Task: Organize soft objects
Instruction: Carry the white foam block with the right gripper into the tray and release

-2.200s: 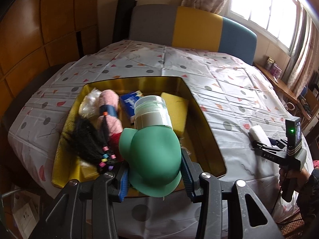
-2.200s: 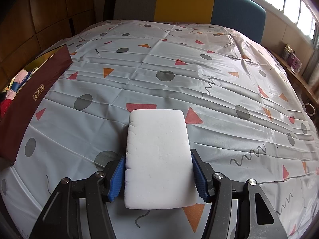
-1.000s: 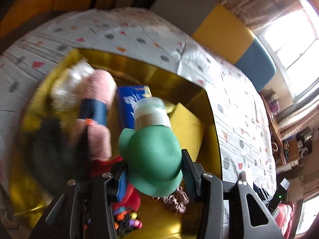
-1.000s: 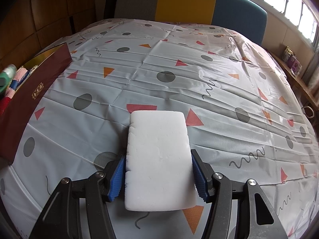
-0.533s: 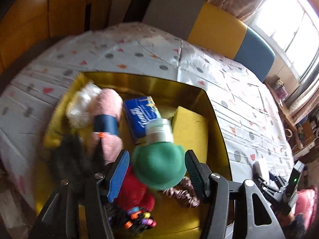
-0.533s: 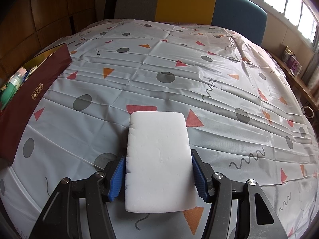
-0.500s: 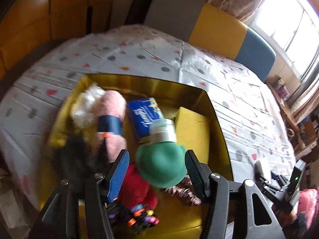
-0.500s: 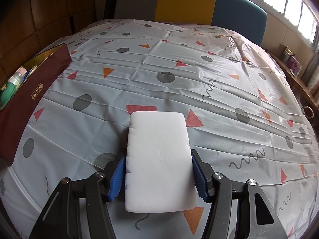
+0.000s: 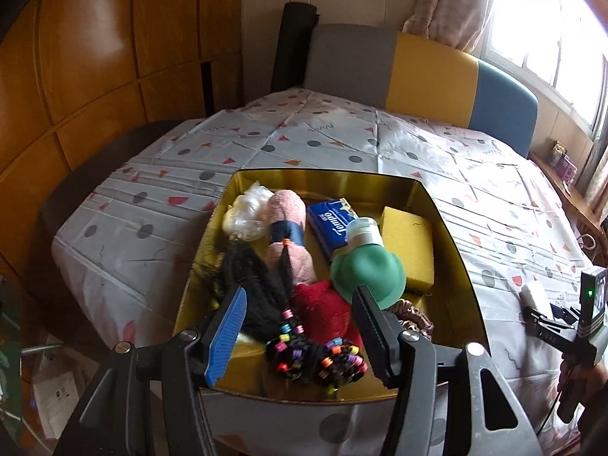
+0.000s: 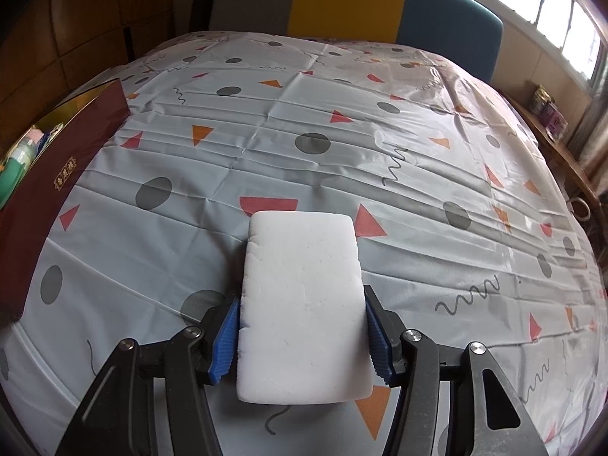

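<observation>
Released, the green bottle (image 9: 366,271) now lies in the box (image 9: 448,235); left gripper (image 9: 300,328) stands open, right gripper (image 10: 302,336) clamps the sponge (image 10: 302,304).

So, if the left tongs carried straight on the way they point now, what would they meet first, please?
Most likely the red plush item in the gold box, which lies between the open left tongs, with the beaded black hair just below it. Depth is uncertain.

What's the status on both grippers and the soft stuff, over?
Left gripper open, empty, above the gold box. Green squeeze bottle lies in the box. Right gripper shut on white sponge, over the tablecloth. Path clear.
</observation>
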Motion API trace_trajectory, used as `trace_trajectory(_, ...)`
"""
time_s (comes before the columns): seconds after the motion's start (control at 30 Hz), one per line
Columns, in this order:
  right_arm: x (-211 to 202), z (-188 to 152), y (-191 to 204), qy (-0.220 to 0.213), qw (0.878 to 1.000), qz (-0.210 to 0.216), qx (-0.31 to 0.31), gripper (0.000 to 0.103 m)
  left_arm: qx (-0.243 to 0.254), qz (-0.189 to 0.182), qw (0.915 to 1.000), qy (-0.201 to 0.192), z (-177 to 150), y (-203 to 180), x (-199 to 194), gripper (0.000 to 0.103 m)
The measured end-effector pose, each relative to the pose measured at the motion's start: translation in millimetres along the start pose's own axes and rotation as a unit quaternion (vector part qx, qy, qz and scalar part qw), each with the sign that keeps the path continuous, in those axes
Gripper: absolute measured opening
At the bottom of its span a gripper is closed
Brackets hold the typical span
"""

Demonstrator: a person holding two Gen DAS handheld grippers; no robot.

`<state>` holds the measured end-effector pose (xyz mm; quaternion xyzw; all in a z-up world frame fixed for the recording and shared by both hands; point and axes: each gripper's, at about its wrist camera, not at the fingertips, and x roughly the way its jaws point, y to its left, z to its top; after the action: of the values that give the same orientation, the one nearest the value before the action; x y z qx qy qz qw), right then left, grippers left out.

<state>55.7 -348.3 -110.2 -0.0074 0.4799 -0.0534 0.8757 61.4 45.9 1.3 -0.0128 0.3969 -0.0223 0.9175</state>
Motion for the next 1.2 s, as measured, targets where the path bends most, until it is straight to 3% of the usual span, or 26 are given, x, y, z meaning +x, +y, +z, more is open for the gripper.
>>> trace_trajectory(0.43,-7.0,1.4,11.4,0.039,0.995,-0.063,0.071,0.057,-0.021,0.001,0.9998,-0.005,-12.3,18.4,-11.0,0.058)
trace_trajectory(0.63,-13.9,5.6,17.0,0.049,0.993,-0.060,0.087,0.056,-0.026,0.007,0.9996,-0.007,-16.3,26.1,-13.3,0.058)
trace_trajectory(0.83,-52.5,25.5,51.5,0.006,0.996,0.002,0.090,0.056,-0.035,0.009,0.9993,-0.002,-20.4,33.2,-11.2,0.058)
trace_trajectory(1.03,-91.0,52.8,125.3,-0.042,0.995,0.074,0.052,0.056,-0.050,0.013,0.9987,-0.003,-21.2,43.8,-11.1,0.058)
trace_trajectory(1.2,-103.9,71.9,192.1,-0.054,0.990,0.128,0.022,0.057,-0.064,0.017,0.9978,-0.005,-21.8,53.8,-12.0,0.058)
